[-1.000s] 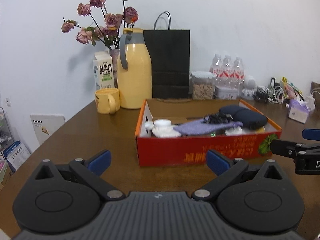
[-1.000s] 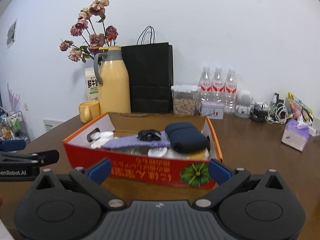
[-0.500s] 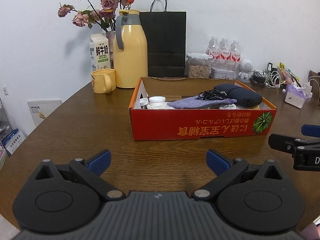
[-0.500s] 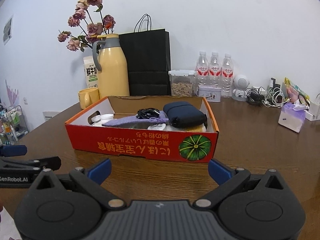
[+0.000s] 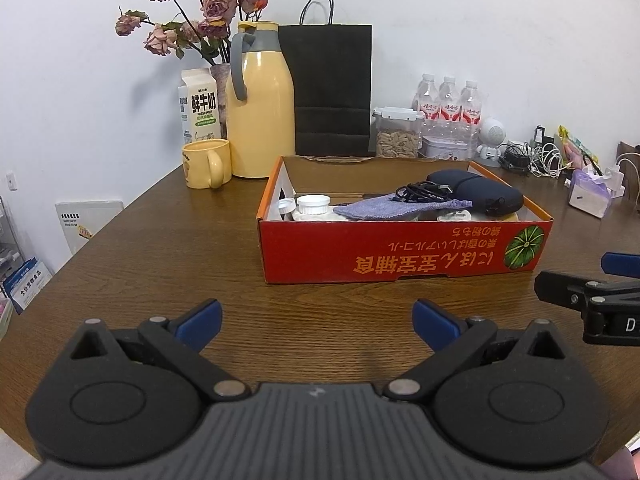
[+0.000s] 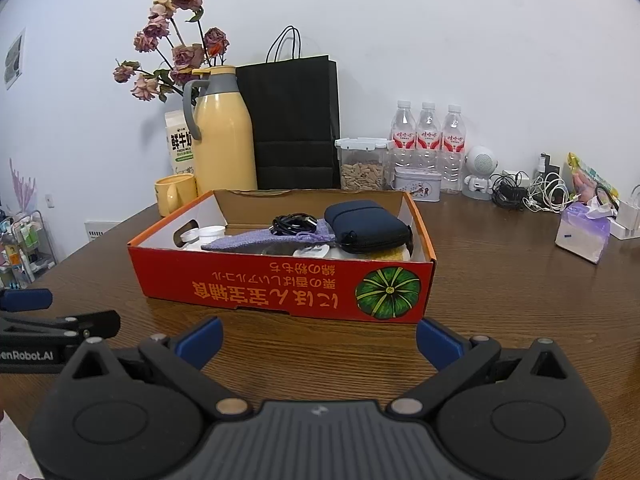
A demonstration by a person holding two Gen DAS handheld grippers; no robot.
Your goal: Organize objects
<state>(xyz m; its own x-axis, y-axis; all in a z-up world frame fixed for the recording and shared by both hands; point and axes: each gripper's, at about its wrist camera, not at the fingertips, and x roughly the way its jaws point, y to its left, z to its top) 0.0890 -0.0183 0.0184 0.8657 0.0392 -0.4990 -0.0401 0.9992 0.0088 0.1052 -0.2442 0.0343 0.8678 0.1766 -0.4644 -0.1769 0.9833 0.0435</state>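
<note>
**Both claws wait, spread, in front of the box**

The left claw (image 5: 316, 316) hovers low over the brown table (image 5: 168, 248) with its blue-tipped fingers spread wide and nothing between them. The right claw (image 6: 318, 336) is held the same way, spread and empty, just beside the left one (each shows at the edge of the other's view).

Straight ahead of both claws, near but not touching, sits the red cardboard box (image 5: 400, 252), open at the top. Inside it, toward the left claw's side, are white jars with screw caps (image 5: 313, 205). A purple knitted pouch (image 6: 264, 238) lies across the middle with a coil of black cable (image 6: 294, 223) resting on it, and a dark blue zip case (image 6: 366, 226) lies toward the right claw's side.

Beyond the box, against the wall, stand a yellow mug (image 5: 207, 163), a yellow jug (image 5: 262, 108), a milk carton (image 5: 199, 106), a black paper bag (image 5: 332, 88) and three water bottles (image 6: 427, 136). Far off to the right claw's side lies a tissue pack (image 6: 582, 236).
</note>
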